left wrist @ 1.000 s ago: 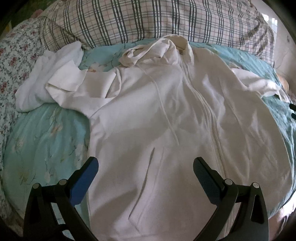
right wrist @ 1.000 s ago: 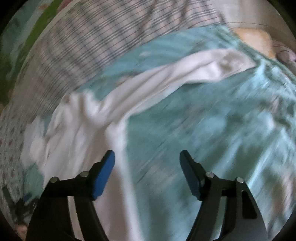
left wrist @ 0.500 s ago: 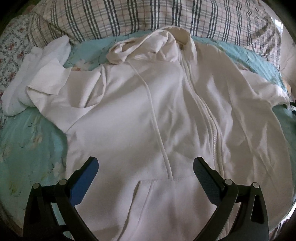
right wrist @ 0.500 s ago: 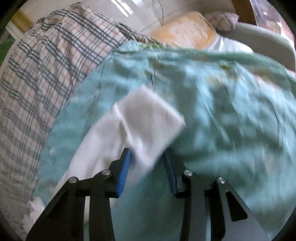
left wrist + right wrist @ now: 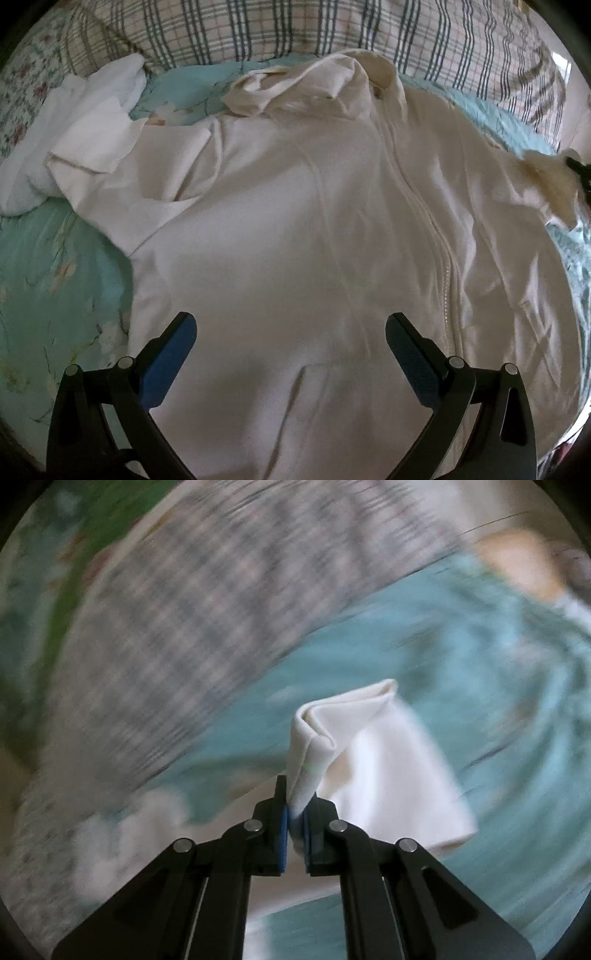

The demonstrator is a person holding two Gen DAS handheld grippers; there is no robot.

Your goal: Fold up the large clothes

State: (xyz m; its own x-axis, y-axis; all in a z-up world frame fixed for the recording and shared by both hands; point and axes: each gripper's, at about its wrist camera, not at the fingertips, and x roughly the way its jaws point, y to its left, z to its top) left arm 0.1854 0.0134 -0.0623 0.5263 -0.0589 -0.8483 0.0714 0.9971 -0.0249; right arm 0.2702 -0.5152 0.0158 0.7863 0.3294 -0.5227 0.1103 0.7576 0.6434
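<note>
A white zip hoodie (image 5: 295,229) lies spread face up on the bed, hood towards the pillows, its left sleeve (image 5: 99,144) folded beside it. My left gripper (image 5: 290,332) is open and empty above the hoodie's lower front. My right gripper (image 5: 294,812) is shut on the cuff of the hoodie's right sleeve (image 5: 373,753) and holds it lifted off the bed. That gripper also shows at the right edge of the left wrist view (image 5: 580,170), with the sleeve end raised.
The bed has a turquoise floral sheet (image 5: 48,280). Plaid pillows (image 5: 295,29) lie along the far side. Another white garment (image 5: 33,155) lies bunched at the far left. The right wrist view is heavily blurred.
My right gripper closed on the sleeve cuff and lifted it, swinging left. My left gripper moved slightly forward over the hoodie and stayed open.
</note>
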